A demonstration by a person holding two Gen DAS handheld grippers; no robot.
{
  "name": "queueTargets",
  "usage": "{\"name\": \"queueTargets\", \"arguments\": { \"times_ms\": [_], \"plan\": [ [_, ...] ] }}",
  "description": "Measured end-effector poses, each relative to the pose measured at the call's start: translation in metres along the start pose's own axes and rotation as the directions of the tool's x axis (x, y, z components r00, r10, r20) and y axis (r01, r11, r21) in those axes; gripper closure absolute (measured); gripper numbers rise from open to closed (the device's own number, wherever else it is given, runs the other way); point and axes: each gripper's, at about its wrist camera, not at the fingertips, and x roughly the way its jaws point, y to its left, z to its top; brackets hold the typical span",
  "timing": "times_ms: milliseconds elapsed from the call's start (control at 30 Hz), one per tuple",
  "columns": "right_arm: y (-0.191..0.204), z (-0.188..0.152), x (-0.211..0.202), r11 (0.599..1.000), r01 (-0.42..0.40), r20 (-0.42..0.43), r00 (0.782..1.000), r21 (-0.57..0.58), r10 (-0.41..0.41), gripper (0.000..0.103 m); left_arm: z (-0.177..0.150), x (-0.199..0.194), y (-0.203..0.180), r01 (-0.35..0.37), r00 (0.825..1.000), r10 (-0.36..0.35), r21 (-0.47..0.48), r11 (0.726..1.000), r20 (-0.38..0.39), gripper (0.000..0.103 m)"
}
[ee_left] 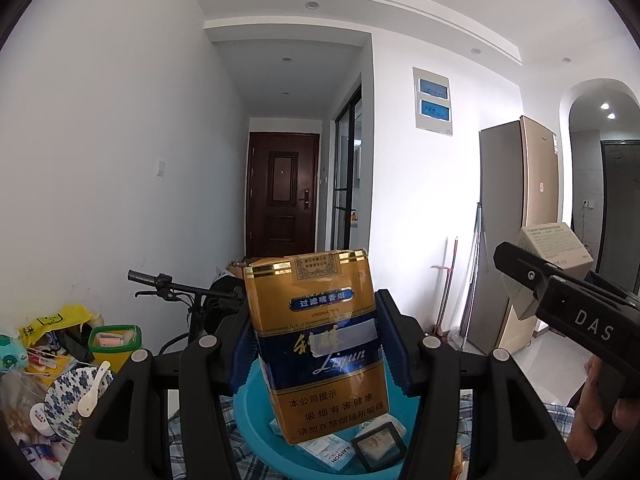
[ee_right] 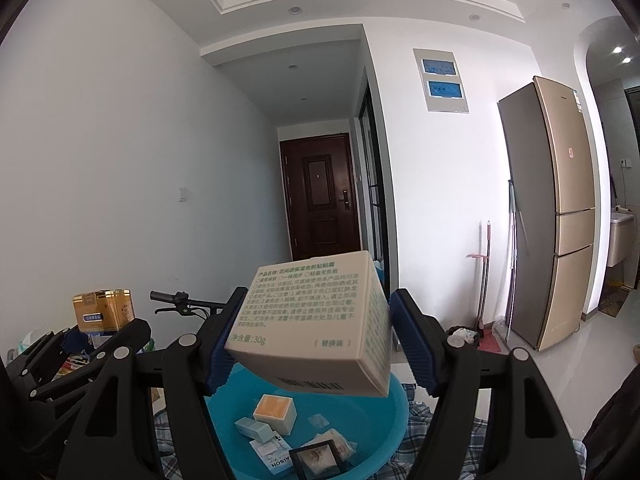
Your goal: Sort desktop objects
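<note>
Two boxes hang above the teal basin [ee_right: 384, 404]: the left gripper [ee_left: 316, 344] has its jaws clamped on a yellow cigarette pack [ee_left: 320, 344], the right gripper [ee_right: 308, 344] on a white cream box [ee_right: 312, 328]. Next, probably: lower and release inside, among the small boxes already there.

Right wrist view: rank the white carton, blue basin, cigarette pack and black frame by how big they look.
1. white carton, though it is closest to the camera
2. blue basin, partly hidden
3. cigarette pack and black frame look alike; no ranking.
</note>
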Motion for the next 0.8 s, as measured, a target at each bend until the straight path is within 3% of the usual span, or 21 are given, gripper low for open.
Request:
{"name": "queueTargets", "arguments": {
  "times_ms": [400,800],
  "plan": [
    [-0.006,-0.012,0.038,1.000,0.027,-0.106,0.994,-0.001,-0.027,0.033,-0.022,0.055,0.004,-0.028,0.992,0.028,0.006,1.000,-0.120,0.046],
    [-0.013,-0.021,0.063,1.000,0.013,-0.194,0.981,0.018,-0.009,0.033,-0.052,0.109,0.012,-0.061,0.966,0.061,0.009,0.998,-0.253,0.046]
  ]
}}
